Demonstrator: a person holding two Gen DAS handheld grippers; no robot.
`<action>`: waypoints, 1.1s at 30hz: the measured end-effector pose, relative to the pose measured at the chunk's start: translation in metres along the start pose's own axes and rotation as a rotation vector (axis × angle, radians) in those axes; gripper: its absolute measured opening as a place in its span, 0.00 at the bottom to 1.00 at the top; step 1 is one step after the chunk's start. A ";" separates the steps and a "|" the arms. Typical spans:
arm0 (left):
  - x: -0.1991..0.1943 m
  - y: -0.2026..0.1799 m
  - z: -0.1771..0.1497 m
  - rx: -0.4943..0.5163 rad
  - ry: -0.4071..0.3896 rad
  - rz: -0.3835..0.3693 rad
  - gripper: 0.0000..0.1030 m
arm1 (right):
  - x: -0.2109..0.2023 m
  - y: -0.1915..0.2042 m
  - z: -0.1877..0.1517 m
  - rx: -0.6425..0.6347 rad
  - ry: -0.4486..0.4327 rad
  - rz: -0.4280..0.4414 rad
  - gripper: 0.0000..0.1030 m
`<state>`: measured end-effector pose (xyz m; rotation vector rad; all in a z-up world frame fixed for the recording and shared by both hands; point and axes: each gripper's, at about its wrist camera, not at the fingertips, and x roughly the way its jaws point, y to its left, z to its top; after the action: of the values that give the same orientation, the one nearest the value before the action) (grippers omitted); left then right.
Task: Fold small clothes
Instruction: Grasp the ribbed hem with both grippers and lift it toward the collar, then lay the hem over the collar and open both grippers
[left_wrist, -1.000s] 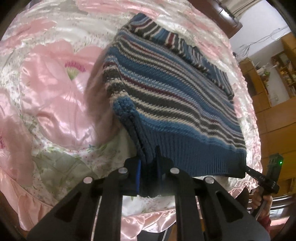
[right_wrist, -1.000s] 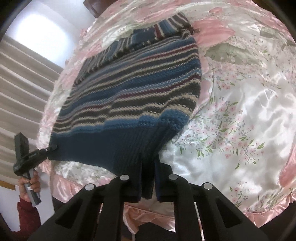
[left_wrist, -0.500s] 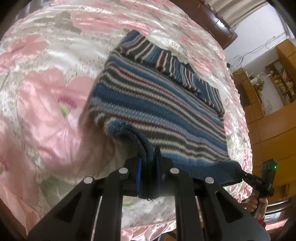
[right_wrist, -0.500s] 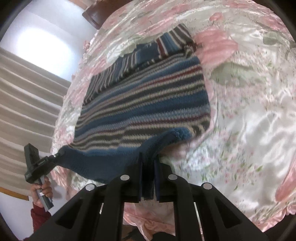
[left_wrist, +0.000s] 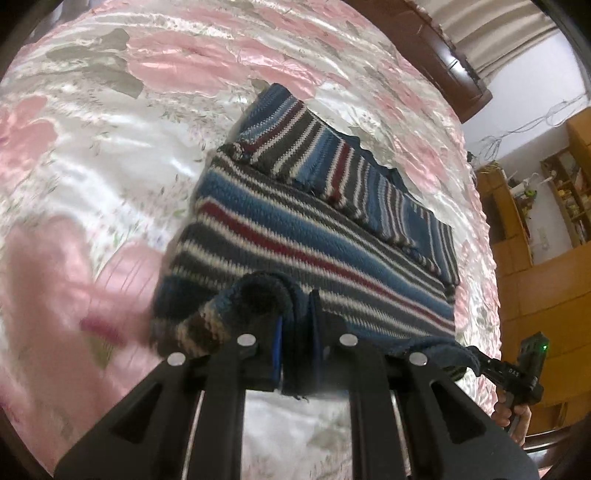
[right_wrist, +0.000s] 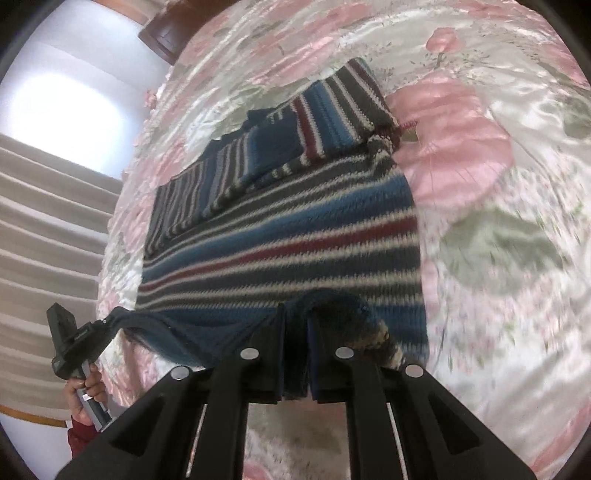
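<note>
A small knitted sweater (left_wrist: 317, 236) with blue, grey, white and maroon stripes lies on a pink floral satin bedspread (left_wrist: 110, 155). Its sleeves are folded across the far end. My left gripper (left_wrist: 297, 332) is shut on one corner of the dark blue hem, which is lifted and curled over the body. My right gripper (right_wrist: 297, 332) is shut on the other hem corner of the sweater (right_wrist: 288, 229). Each gripper appears in the other's view, the right gripper (left_wrist: 476, 360) at the lower right and the left gripper (right_wrist: 110, 317) at the lower left, both clamped on the hem.
The bedspread (right_wrist: 498, 240) spreads wide around the sweater. A dark wooden headboard (left_wrist: 458, 70) stands past the far end. Wooden cabinets and shelves (left_wrist: 546, 229) are to the right, and pale curtains (right_wrist: 55, 229) hang on the left. A hand (right_wrist: 86, 384) in a red sleeve holds the left gripper.
Both grippers have carried the hem forward and up over the sweater body toward the sleeves. The hem now curls over the stripes, and less of the lower body shows.
</note>
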<state>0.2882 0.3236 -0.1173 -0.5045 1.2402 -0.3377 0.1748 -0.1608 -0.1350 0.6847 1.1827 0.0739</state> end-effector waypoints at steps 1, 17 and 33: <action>0.008 0.000 0.006 -0.004 0.006 0.005 0.11 | 0.006 -0.002 0.006 0.002 0.007 -0.002 0.09; 0.063 0.029 0.044 -0.136 0.108 -0.060 0.24 | 0.042 -0.052 0.052 0.083 0.046 0.002 0.47; 0.010 -0.005 0.071 0.082 -0.030 0.085 0.74 | 0.013 0.006 0.062 -0.237 0.008 -0.050 0.76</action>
<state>0.3586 0.3269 -0.1055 -0.3841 1.2097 -0.3071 0.2355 -0.1789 -0.1297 0.4463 1.1758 0.1722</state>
